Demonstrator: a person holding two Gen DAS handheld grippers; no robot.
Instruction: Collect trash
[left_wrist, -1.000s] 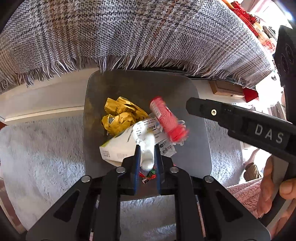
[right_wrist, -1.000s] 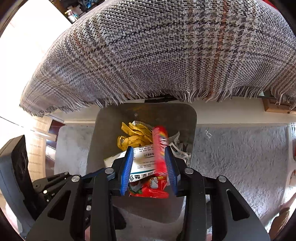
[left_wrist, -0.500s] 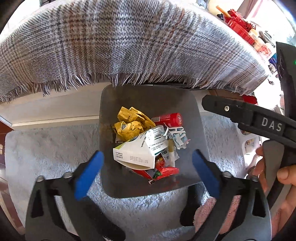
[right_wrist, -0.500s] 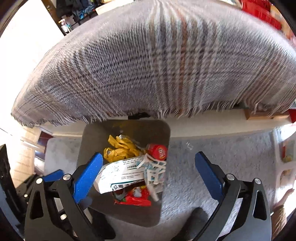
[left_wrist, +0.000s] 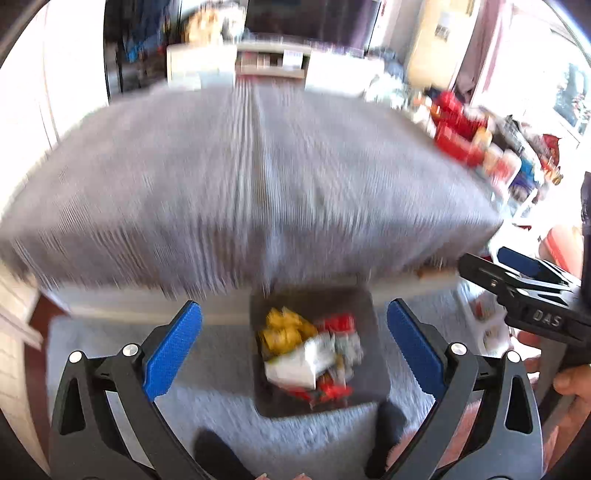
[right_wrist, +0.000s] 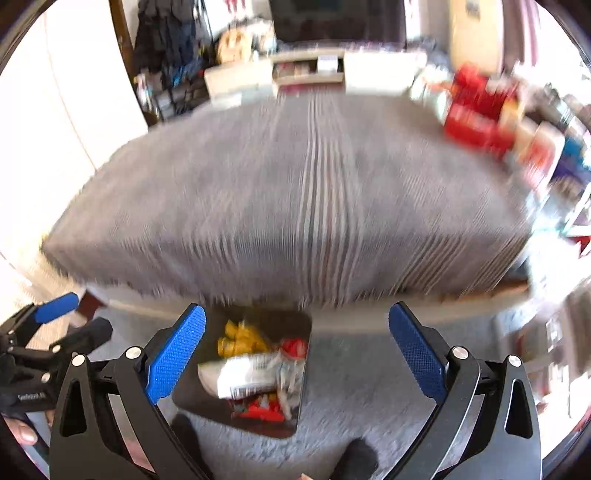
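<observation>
Hanging above the floor, the left gripper (left_wrist: 295, 347) is seen with its blue-padded jaws spread wide and nothing caught between them; the right gripper (right_wrist: 297, 349) is held the same way, jaws fully apart and empty. Below and between the left jaws, nearer the right-hand pad, a dark square bin (left_wrist: 373, 384) stands on a pale grey shaggy rug (left_wrist: 221, 402). In the right wrist view the bin (right_wrist: 301, 398) is found just inside the left-hand pad. The trash (left_wrist: 310, 358) lies inside the bin: crumpled yellow wrappers at the far side, a red can beside them, a white printed carton across the middle and red packaging at the near edge. Print is visible on the carton (right_wrist: 243, 373), but it is too blurred to be read. Beyond the jaws a grey plaid blanket (left_wrist: 240, 192) is draped over a low surface, its fringe hanging above the bin. On the side of the right gripper, as seen from the left wrist camera, the letters "DAS" are moulded in relief. A small white label on the left gripper's body in the right wrist view cannot be made out.
</observation>
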